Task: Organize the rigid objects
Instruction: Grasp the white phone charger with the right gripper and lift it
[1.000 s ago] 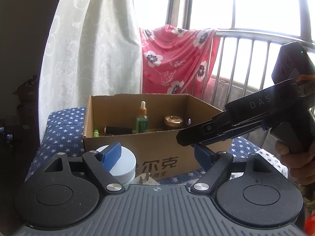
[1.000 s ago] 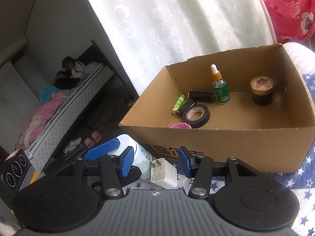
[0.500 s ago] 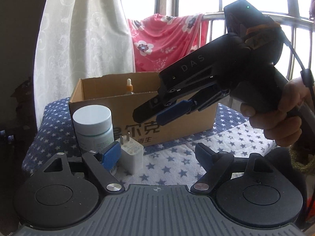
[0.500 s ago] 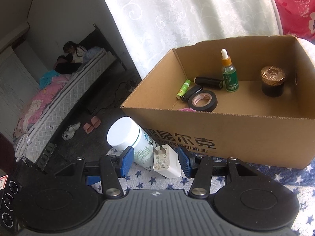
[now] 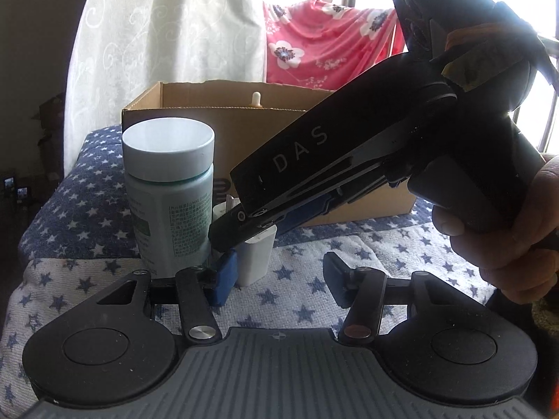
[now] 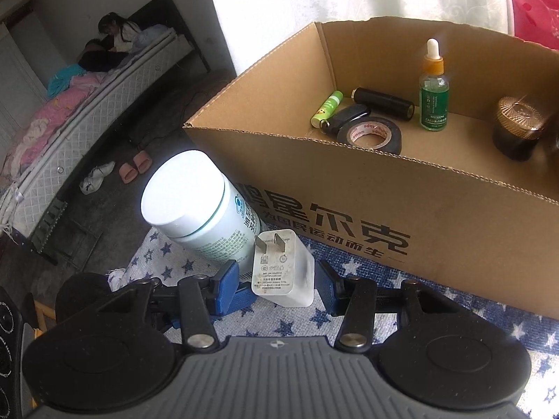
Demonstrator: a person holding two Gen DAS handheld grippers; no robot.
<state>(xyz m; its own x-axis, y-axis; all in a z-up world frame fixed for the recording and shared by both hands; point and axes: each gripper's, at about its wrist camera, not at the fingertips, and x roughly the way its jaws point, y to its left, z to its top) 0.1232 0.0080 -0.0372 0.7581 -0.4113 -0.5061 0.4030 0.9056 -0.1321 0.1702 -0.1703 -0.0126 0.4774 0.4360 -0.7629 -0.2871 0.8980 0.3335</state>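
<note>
Right-wrist view, left to right: white bottle (image 6: pixel 195 206) stood lower left of centre on the star-print cloth (image 6: pixel 160 255), the white plug adapter (image 6: pixel 279 269) just beside it, the cardboard box (image 6: pixel 401 220) filling the right. Since a second ago both tools dropped toward that pair in front of the box. Right tool (image 6: pixel 277 291) was closing with the adapter between its blue pads; pads looked close or touching, firm grip not confirmed. Left tool (image 5: pixel 277 279), centre bottom of its own view, was also closing: its left pad sat between bottle and adapter, nothing clamped. Adapter not lifted yet, so pickup looked imminent. Box already held the tape roll (image 6: pixel 370 136) and dropper bottle (image 6: pixel 433 97).
</note>
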